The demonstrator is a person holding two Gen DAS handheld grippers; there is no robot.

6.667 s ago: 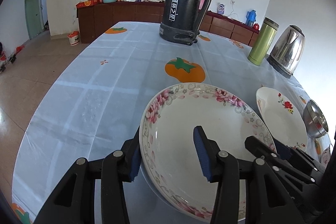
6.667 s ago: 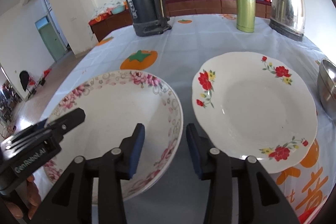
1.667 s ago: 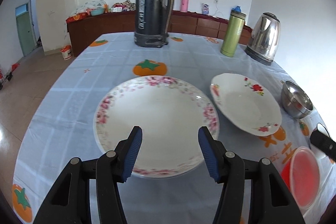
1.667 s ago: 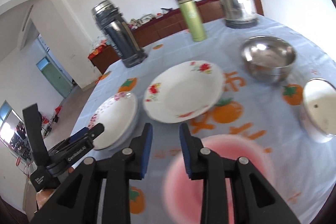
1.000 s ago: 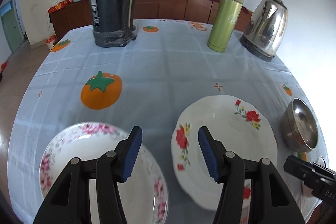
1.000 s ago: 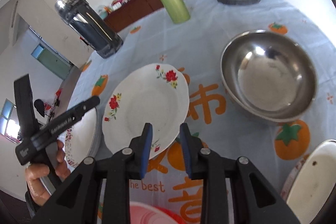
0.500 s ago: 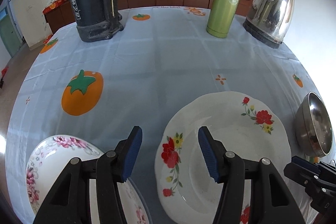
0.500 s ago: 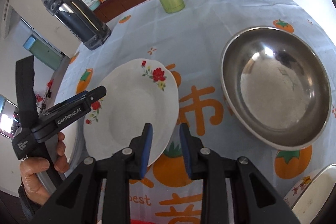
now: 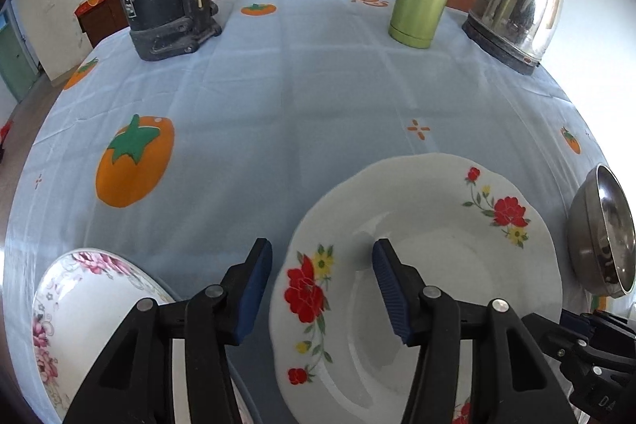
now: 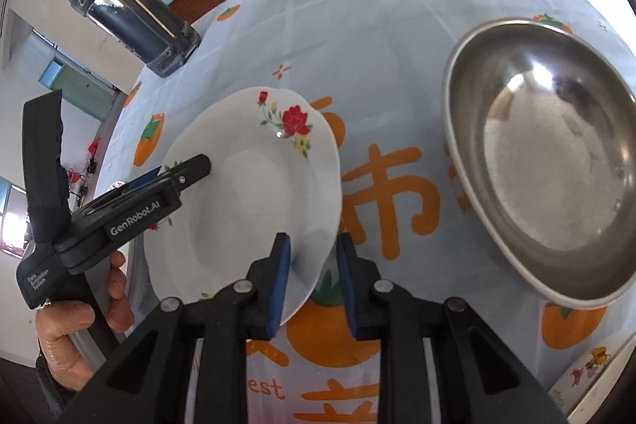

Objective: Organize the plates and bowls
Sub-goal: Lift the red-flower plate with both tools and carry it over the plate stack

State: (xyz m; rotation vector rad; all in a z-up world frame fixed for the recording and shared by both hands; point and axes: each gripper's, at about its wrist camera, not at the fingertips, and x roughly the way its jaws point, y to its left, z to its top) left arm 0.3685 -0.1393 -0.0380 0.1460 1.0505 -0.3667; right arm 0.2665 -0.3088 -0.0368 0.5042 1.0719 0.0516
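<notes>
Your left gripper point(image 9: 322, 281) fingers straddle the near-left rim of the red-flowered plate point(image 9: 437, 257), apart from it and just now narrowing. Your right gripper point(image 10: 314, 275) fingers, also closing, bracket the plate's opposite edge without visibly pressing it. It lies flat on the tablecloth point(image 9: 278, 98) between the pink-flowered plate point(image 9: 79, 308) and the steel bowl point(image 10: 552, 161).

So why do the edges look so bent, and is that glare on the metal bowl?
Left wrist view: the fisheye lens curves the table edge; daylight blows out the right side beyond the kettle. Right wrist view: sharp, dark corners, and the steel bowl carries a bright highlight and blurry reflections.
</notes>
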